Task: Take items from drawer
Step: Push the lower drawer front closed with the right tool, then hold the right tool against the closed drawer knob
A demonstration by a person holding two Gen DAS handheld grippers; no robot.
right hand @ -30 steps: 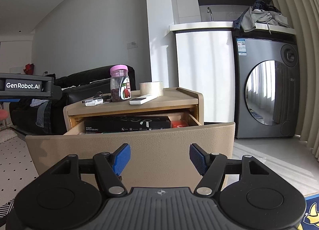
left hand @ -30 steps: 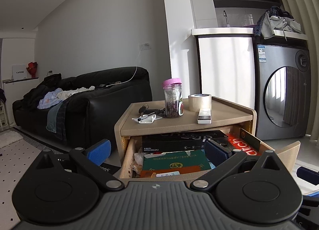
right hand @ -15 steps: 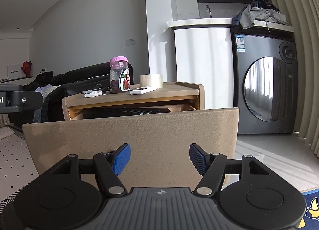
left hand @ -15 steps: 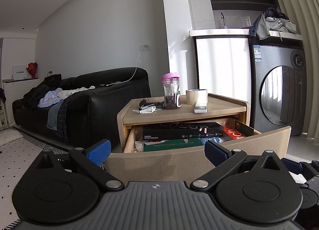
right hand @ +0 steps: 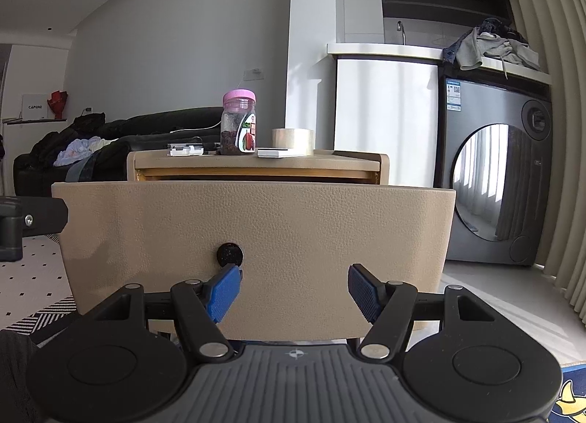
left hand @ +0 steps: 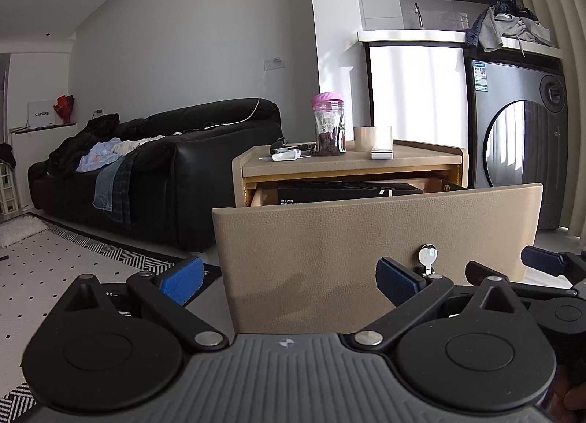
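The drawer point(left hand: 373, 251) stands pulled out, a black box point(left hand: 348, 193) inside near its back; both the left tongs point(left hand: 289, 278) and right tongs point(right hand: 295, 289) gape wide, empty, low before its front

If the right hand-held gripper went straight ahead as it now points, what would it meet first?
Most likely the beige drawer front, which fills the view just beyond the open right hand-held gripper; the exact gap is unclear.
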